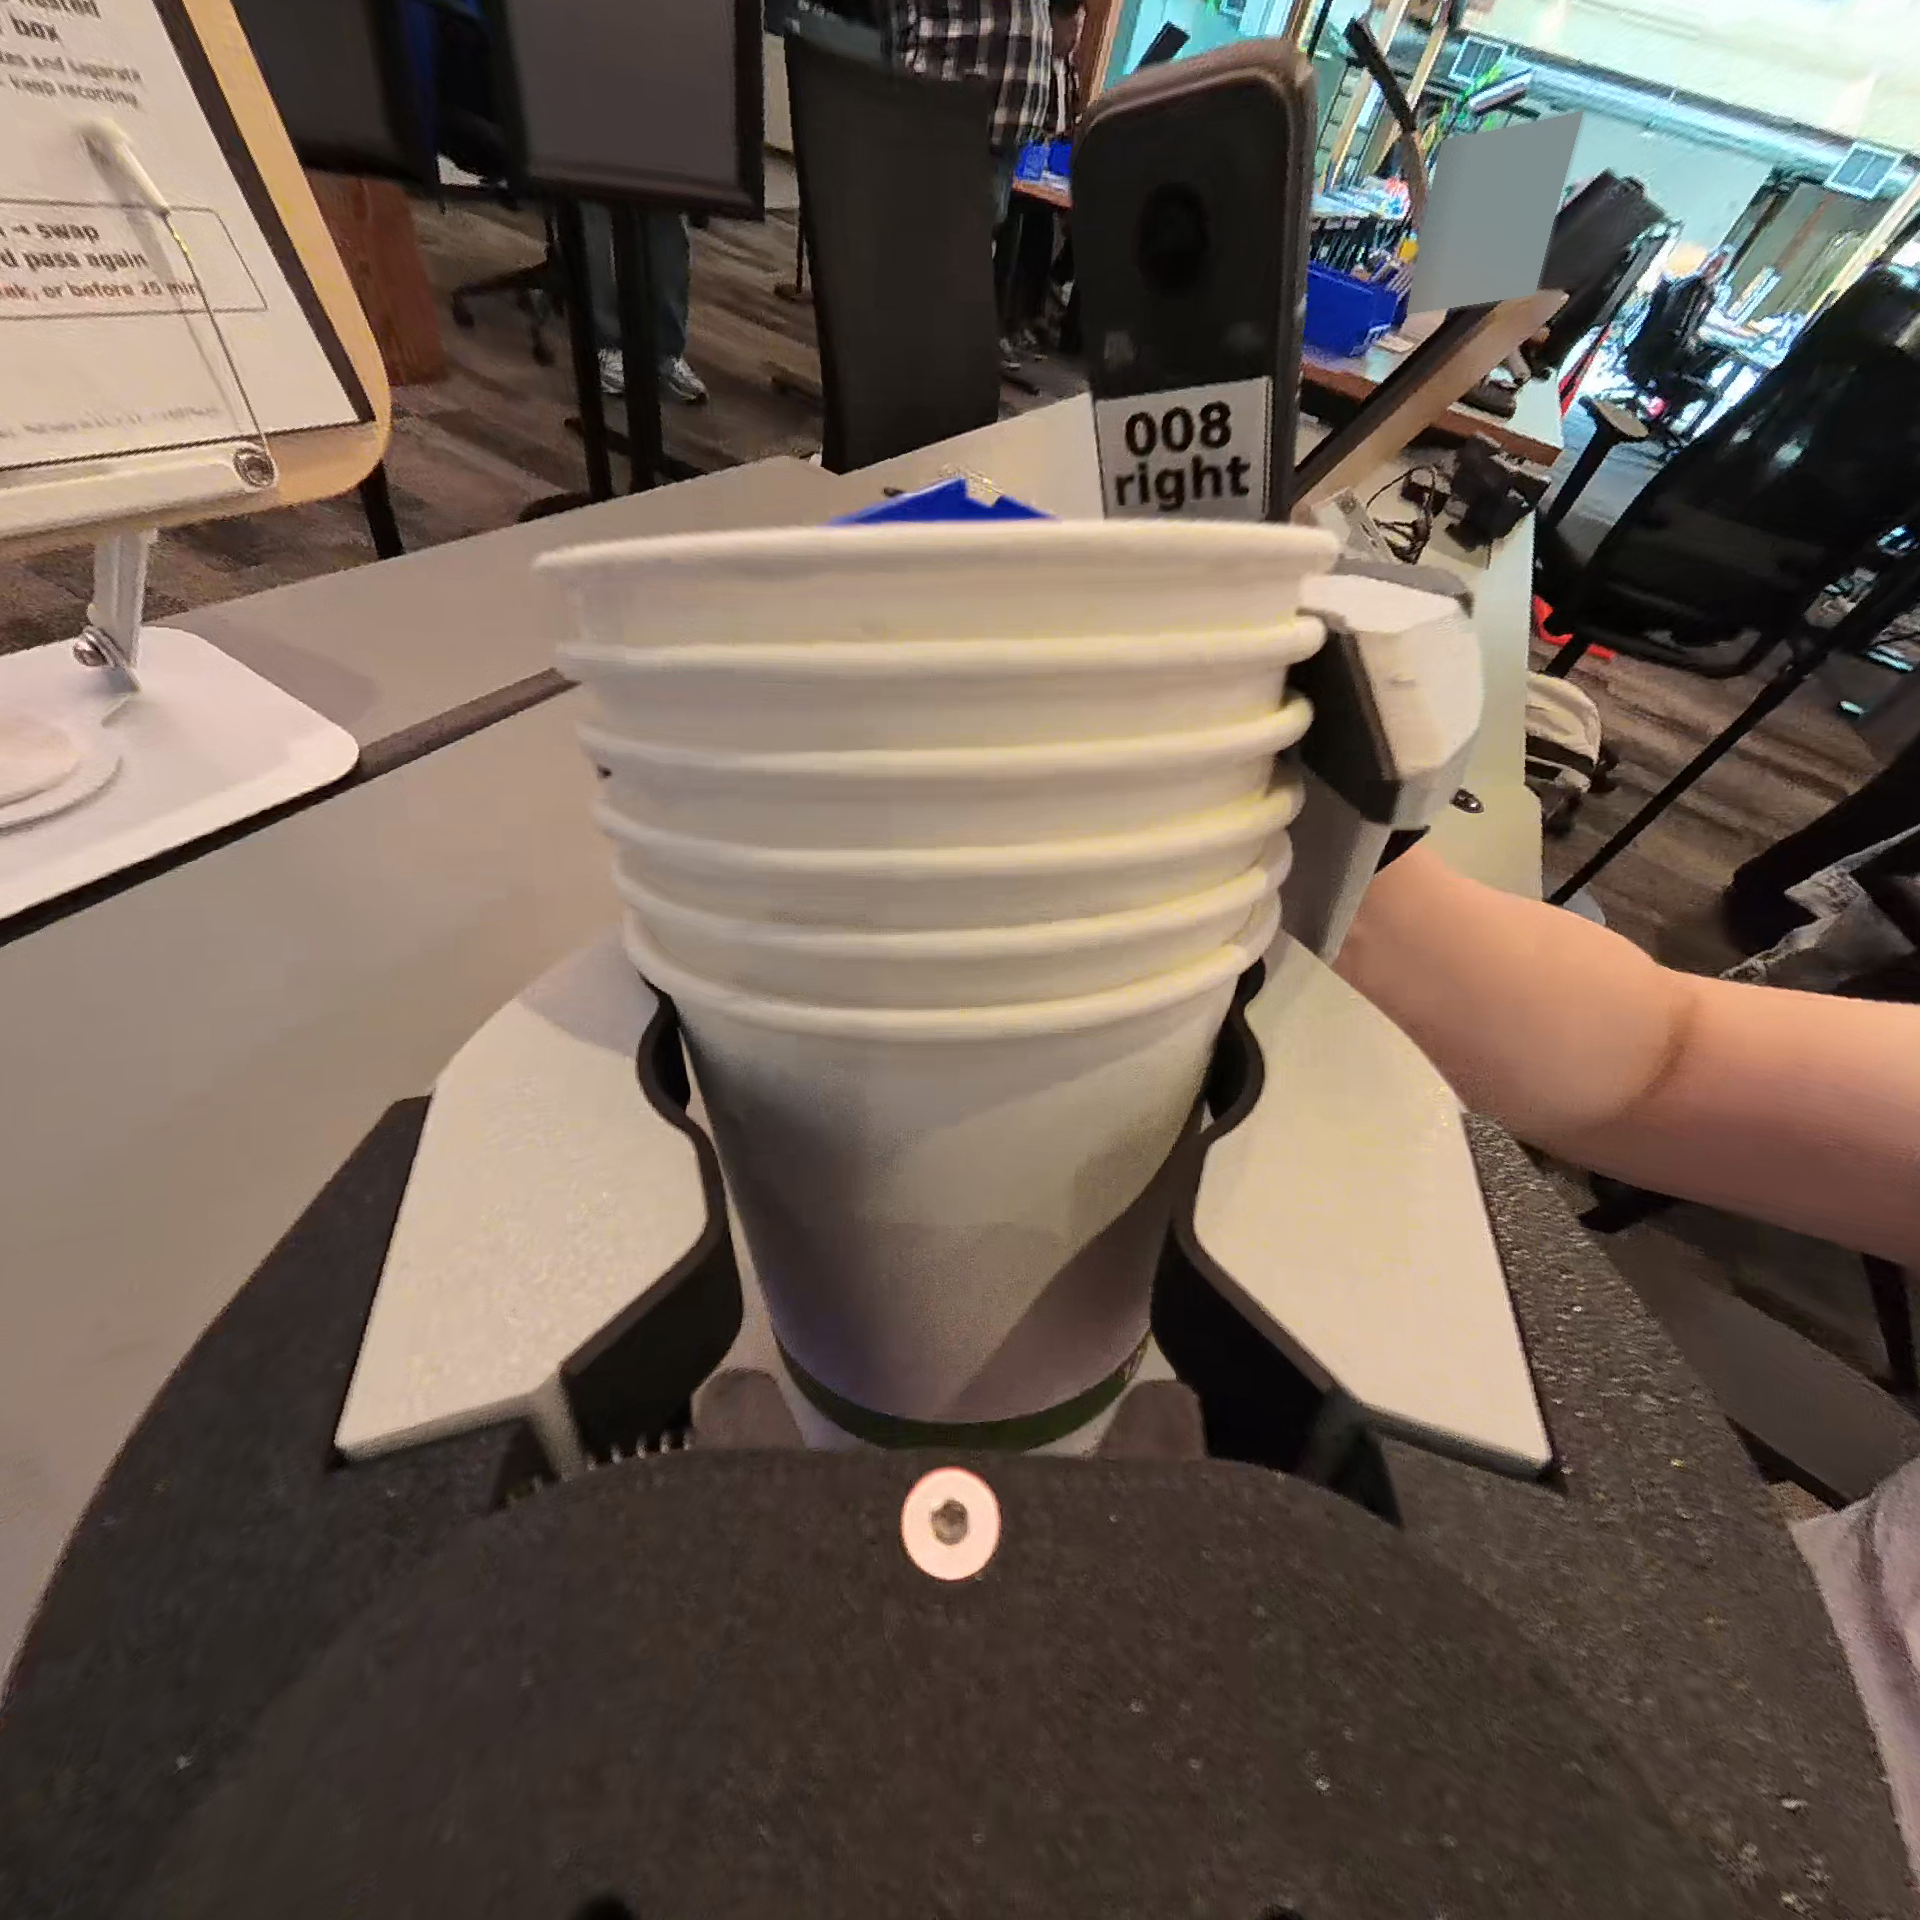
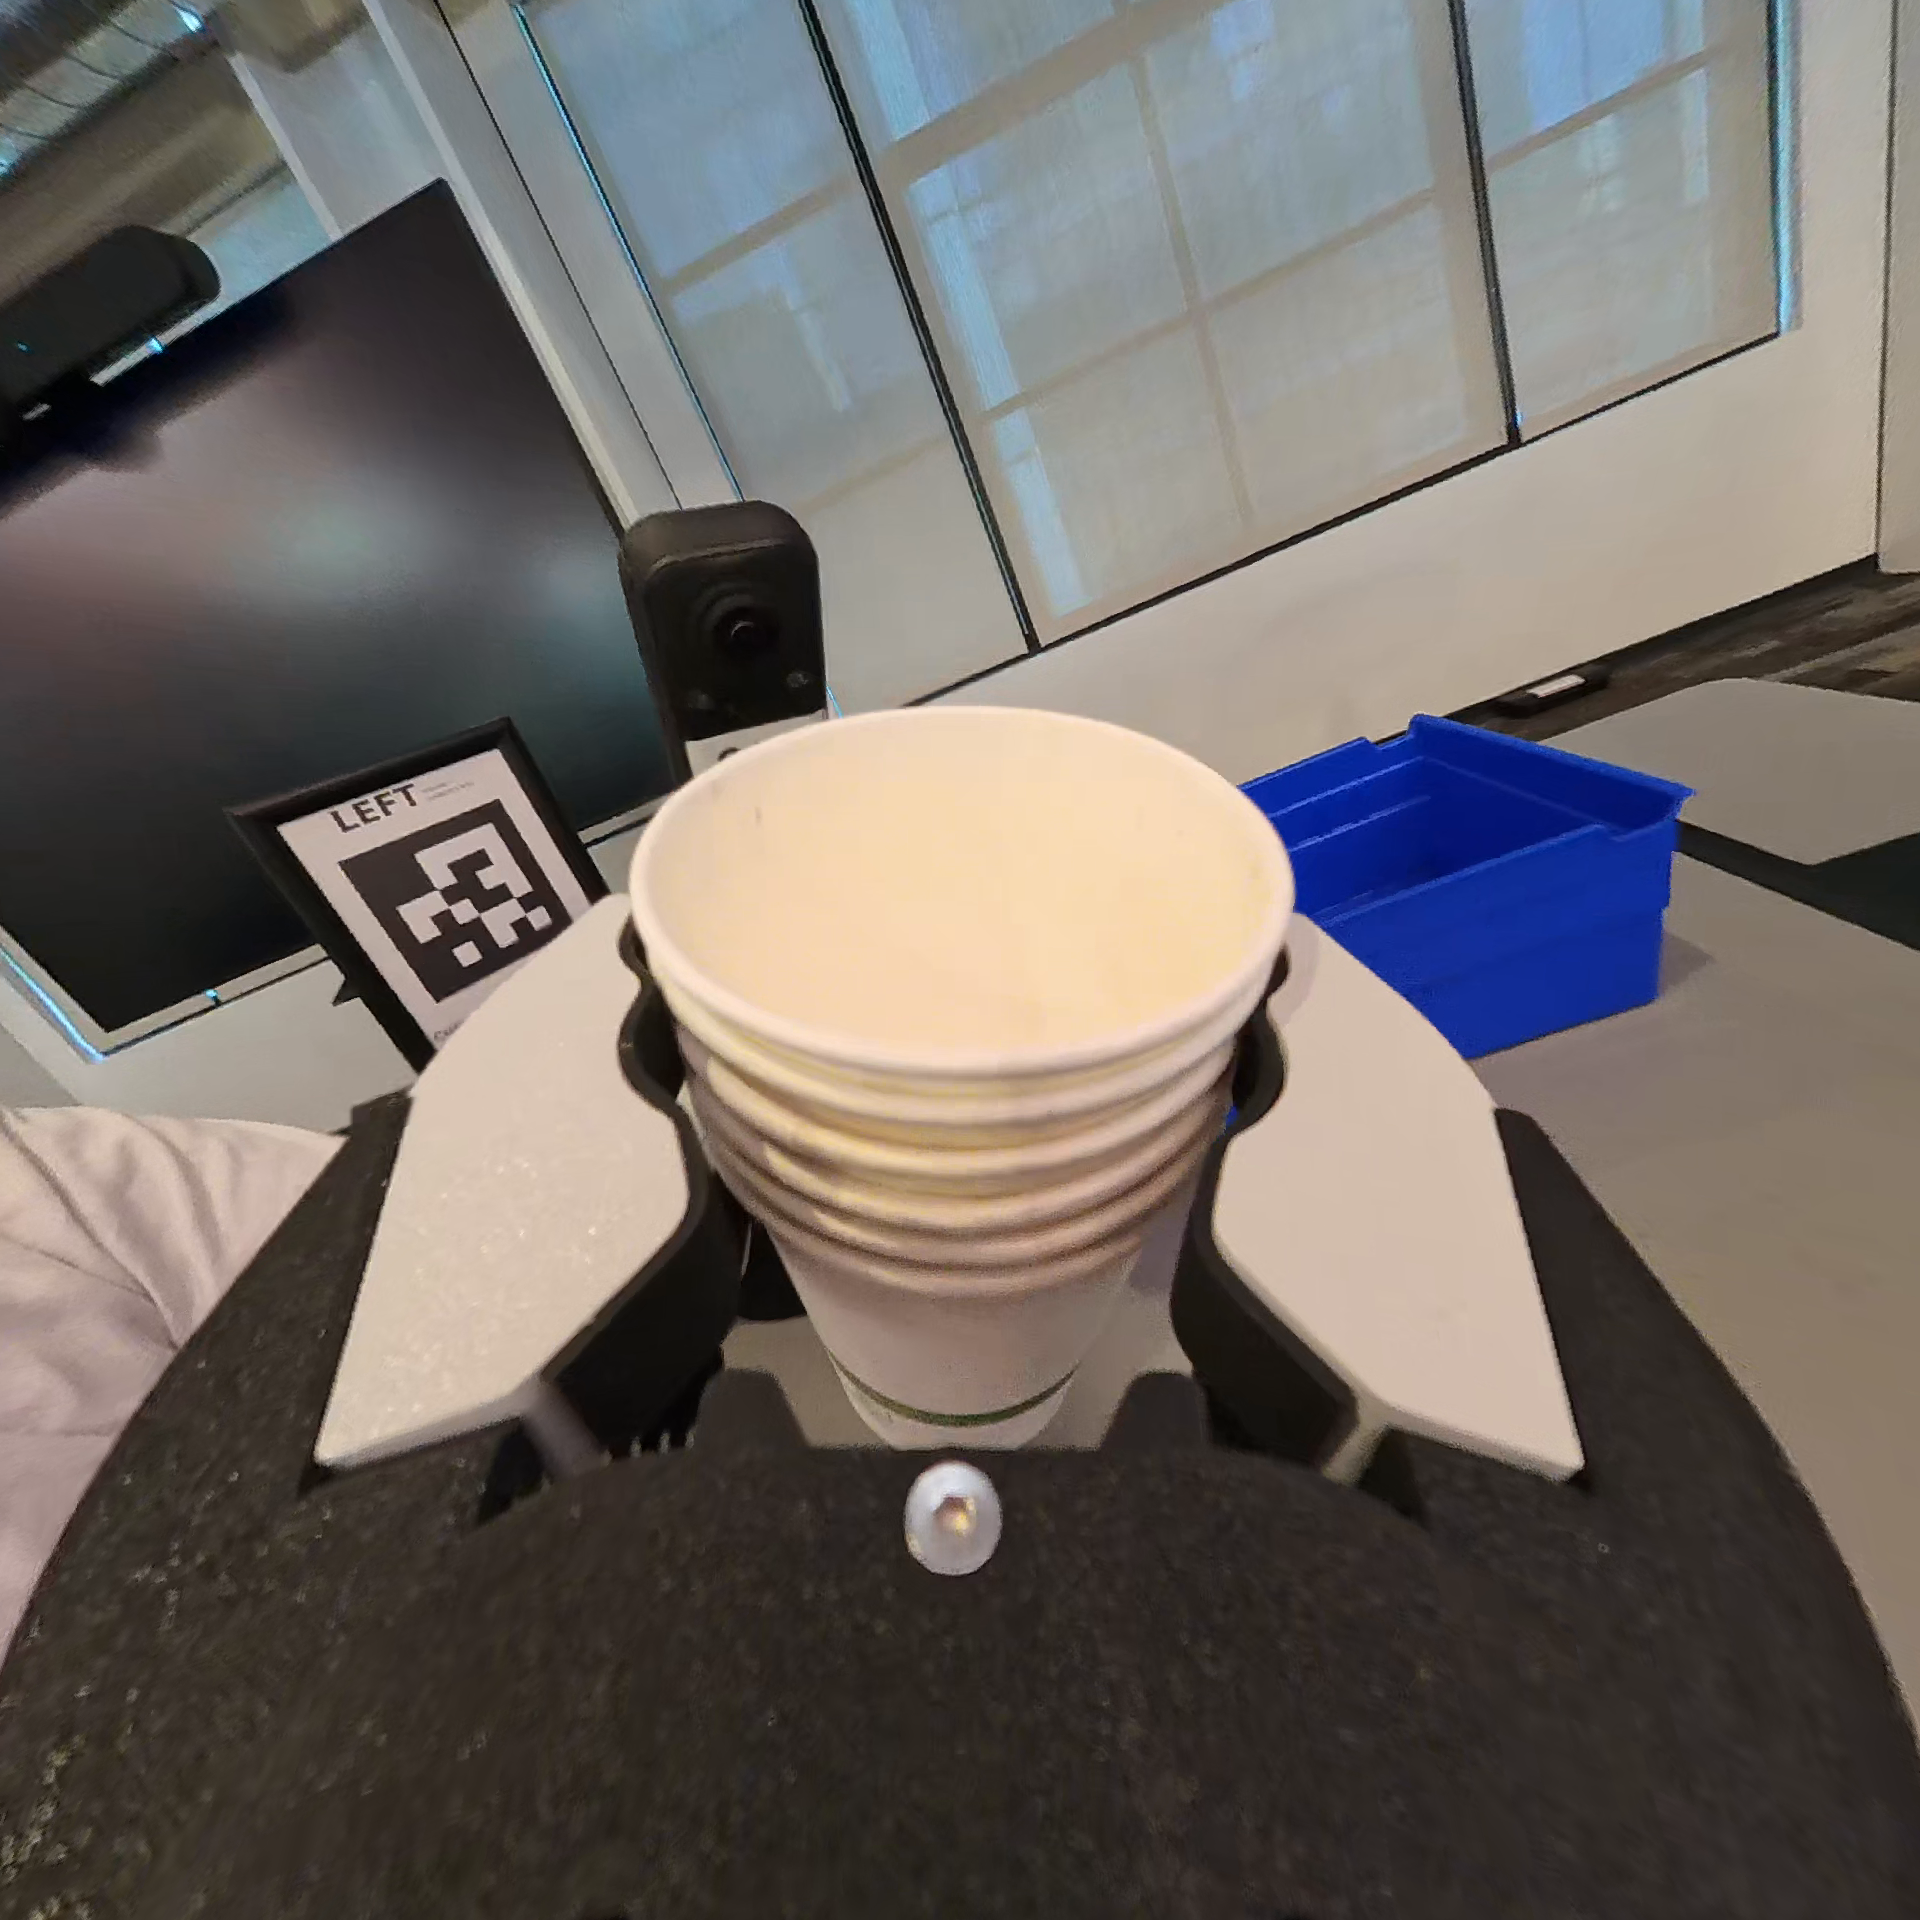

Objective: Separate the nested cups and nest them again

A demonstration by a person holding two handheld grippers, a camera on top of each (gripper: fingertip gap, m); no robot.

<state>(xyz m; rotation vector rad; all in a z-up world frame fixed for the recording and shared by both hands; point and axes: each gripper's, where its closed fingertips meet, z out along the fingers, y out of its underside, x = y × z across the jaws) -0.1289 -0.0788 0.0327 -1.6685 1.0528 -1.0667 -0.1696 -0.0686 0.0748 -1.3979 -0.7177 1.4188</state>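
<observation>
A stack of several nested white paper cups (image 1: 935, 831) stands upright between both grippers. My left gripper (image 1: 951, 1049) is shut on the body of the bottom cup, just under the lowest rim. In the right wrist view, my right gripper (image 2: 951, 1039) is shut on the upper rims of the same stack (image 2: 956, 914), whose top cup is empty. In the left wrist view one of the right gripper's fingers (image 1: 1361, 727) presses on the upper rims at the right; its other finger is hidden behind the cups.
A blue plastic bin (image 2: 1455, 894) sits on the grey table (image 1: 260, 935) beyond the stack. A sign on a white stand (image 1: 156, 312) is at the far left. A framed marker card (image 2: 436, 883) and a dark monitor (image 2: 260, 571) stand behind. A person's forearm (image 1: 1558, 1039) reaches in from the right.
</observation>
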